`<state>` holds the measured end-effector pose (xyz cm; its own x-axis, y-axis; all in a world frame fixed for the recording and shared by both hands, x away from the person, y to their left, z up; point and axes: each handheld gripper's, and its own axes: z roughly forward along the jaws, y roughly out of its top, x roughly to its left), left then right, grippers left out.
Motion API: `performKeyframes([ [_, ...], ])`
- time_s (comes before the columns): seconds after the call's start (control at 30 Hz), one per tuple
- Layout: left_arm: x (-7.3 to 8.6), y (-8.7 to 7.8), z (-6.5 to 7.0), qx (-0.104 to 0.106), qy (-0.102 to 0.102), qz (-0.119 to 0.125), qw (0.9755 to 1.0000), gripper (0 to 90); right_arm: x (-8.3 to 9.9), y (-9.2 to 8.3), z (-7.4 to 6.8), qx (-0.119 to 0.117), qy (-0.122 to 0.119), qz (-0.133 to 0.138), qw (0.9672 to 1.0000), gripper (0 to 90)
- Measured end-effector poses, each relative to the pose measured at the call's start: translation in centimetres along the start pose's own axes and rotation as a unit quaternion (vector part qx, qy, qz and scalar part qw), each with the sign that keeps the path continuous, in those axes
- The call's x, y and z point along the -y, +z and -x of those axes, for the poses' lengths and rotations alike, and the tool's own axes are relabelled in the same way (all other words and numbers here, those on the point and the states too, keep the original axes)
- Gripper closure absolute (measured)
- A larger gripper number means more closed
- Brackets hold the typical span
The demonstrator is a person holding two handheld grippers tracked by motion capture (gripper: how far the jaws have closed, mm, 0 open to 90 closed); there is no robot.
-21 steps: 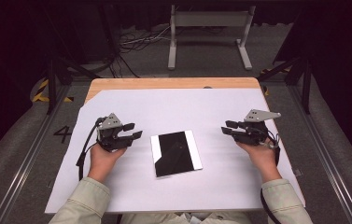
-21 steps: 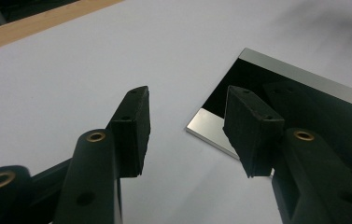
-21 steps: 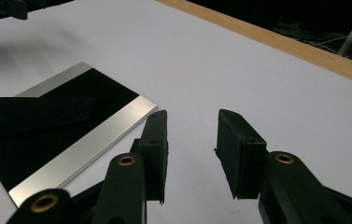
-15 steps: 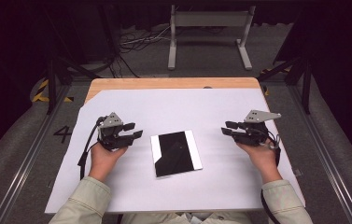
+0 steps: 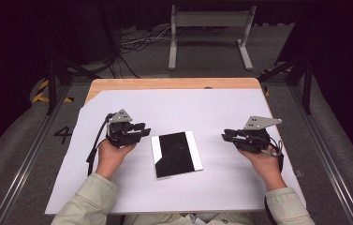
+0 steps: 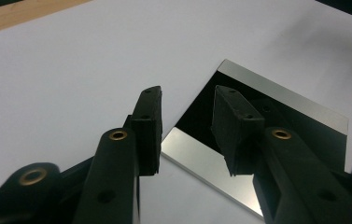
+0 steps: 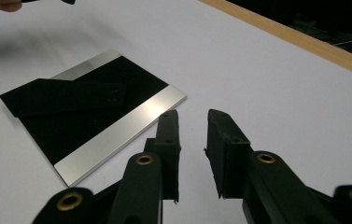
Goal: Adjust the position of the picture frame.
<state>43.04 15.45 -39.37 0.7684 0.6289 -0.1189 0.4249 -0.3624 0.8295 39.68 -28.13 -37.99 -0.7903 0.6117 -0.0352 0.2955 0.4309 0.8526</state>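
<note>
Both the left gripper (image 5: 139, 131) and right gripper (image 5: 229, 136) are part open and hold nothing. The flat black plate (image 5: 176, 153) mid-bench could slide away if nudged sideways.

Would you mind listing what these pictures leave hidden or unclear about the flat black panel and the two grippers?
- Panel: near corner behind the jaw, left gripper view.
- Panel's underside: flat on the white sheet, every view.
- Right gripper: jaw gap too small, high view.
- Left gripper: likewise.
</note>
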Motion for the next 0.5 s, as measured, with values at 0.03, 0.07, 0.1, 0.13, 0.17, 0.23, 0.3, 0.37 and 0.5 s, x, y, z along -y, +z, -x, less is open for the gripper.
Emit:
performKeyframes([
  [0.03,-0.2,0.2,0.1,0.004,0.001,0.0,1.0,65.4,0.0,-0.1,-0.1,0.0,-0.002,-0.001,1.0,75.3],
  [0.07,-0.3,0.3,0.2,0.003,0.001,-0.005,1.0,66.4,0.0,-0.2,-0.3,-0.003,-0.004,-0.002,1.0,76.5],
  [0.1,-0.5,0.4,0.2,-0.001,0.005,-0.007,1.0,67.7,0.0,-0.3,-0.4,-0.005,-0.002,-0.003,1.0,77.5],
  [0.13,-0.6,0.5,0.2,-0.001,0.008,-0.008,0.9999,69.6,0.0,-0.4,-0.5,-0.007,-0.002,-0.004,1.0,78.8],
  [0.17,-0.7,0.5,0.3,0.001,0.008,-0.01,0.9999,71.6,0.0,-0.5,-0.7,-0.01,-0.002,-0.005,0.9999,80.4],
  [0.23,-0.8,0.8,0.3,-0.004,0.011,-0.02,0.9997,77.5,-0.1,-0.5,-1.0,-0.019,-0.004,-0.01,0.9997,85.2],
  [0.3,-0.9,1.0,0.2,-0.005,0.01,-0.024,0.9996,81.8,-0.1,-0.5,-1.3,-0.026,-0.009,-0.015,0.9995,87.5],
  [0.37,-1.0,1.0,0.1,-0.006,0.012,-0.026,0.9996,83.7,-0.2,-0.4,-1.6,-0.03,-0.012,-0.017,0.9993,88.7],
  [0.5,-1.1,1.4,-0.3,-0.004,0.001,-0.036,0.9993,90.0,-0.5,-0.4,-2.4,-0.046,-0.021,-0.026,0.9984,89.6],
])
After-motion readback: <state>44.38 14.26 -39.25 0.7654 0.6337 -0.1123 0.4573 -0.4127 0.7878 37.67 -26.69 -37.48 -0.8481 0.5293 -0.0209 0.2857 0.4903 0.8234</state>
